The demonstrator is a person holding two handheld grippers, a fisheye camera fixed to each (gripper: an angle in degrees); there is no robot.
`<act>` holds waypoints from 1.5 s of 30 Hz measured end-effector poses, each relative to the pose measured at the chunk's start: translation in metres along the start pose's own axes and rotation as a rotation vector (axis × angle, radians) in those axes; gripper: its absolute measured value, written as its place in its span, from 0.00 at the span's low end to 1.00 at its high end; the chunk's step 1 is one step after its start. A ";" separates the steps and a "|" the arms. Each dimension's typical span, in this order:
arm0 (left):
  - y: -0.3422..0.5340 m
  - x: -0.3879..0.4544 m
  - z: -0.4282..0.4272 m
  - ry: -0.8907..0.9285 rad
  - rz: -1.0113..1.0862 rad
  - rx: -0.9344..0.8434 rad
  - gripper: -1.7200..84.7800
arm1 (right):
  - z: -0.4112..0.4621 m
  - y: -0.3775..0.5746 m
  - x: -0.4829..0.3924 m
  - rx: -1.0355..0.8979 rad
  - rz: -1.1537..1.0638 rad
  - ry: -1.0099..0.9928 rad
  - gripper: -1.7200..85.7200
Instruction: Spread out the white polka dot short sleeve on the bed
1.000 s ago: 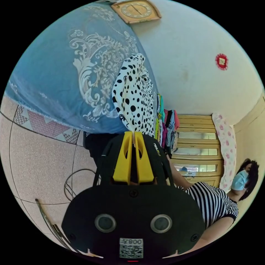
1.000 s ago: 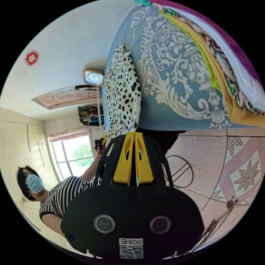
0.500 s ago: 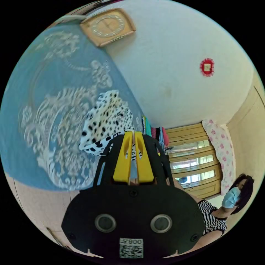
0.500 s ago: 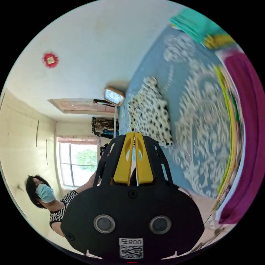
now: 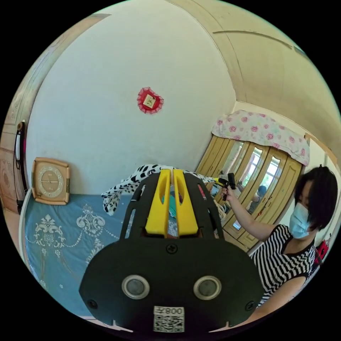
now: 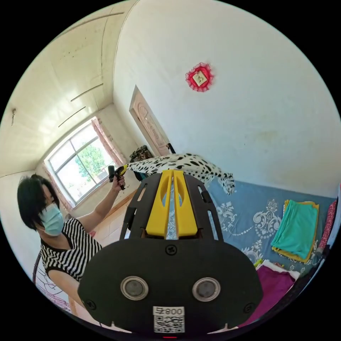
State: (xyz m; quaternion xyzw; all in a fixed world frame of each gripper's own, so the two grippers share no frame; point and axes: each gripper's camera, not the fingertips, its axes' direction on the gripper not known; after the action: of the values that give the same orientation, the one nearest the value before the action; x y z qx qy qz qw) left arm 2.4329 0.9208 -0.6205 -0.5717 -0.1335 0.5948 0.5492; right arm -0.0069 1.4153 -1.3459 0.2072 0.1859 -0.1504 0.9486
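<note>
The white short sleeve with black polka dots [image 6: 191, 165] hangs stretched in the air above the blue patterned bed [image 6: 248, 213]. My right gripper [image 6: 172, 173] is shut on one edge of it, and a loose end droops toward the wall. In the right gripper view a hand holds my left gripper [image 6: 122, 170] at the garment's other end. My left gripper [image 5: 170, 172] is shut on the polka dot short sleeve [image 5: 119, 188], which trails off to the left over the bed [image 5: 64, 241]. In the left gripper view my right gripper [image 5: 222, 182] is at the far end.
A framed clock [image 5: 49, 181] leans on the wall at the bed's edge. Folded teal and yellow cloths [image 6: 298, 227] and a magenta cloth [image 6: 273, 284] lie on the bed. A person in a striped top [image 5: 284, 259] stands near the mirrored wardrobe [image 5: 248, 170]. Behind are a window [image 6: 80, 160] and a door [image 6: 149, 124].
Both grippers have swung upward with the short sleeve. It has gone from hanging bunched by the bed's side to being held stretched above the bed. Both views have tilted up toward the wall.
</note>
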 end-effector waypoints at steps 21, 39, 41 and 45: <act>0.375 -0.179 0.016 -0.038 -0.934 -0.460 0.04 | 0.086 0.468 0.221 -0.350 0.971 -0.140 0.02; 0.366 -0.268 0.007 -0.158 -1.033 -0.401 0.11 | 0.079 0.511 0.310 -0.277 1.020 -0.078 0.02; 0.358 -0.277 0.000 -0.201 -1.041 -0.350 0.11 | 0.086 0.496 0.322 -0.244 0.981 -0.082 0.03; 0.317 -0.308 0.012 -0.230 -0.977 -0.294 0.12 | 0.115 0.447 0.356 -0.225 0.854 -0.072 0.05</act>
State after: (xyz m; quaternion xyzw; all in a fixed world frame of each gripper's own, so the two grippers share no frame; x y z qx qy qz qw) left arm 2.1851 0.5635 -0.7022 -0.4447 -0.5261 0.3031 0.6585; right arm 0.5039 1.6776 -1.2459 0.1555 0.0655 0.2692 0.9482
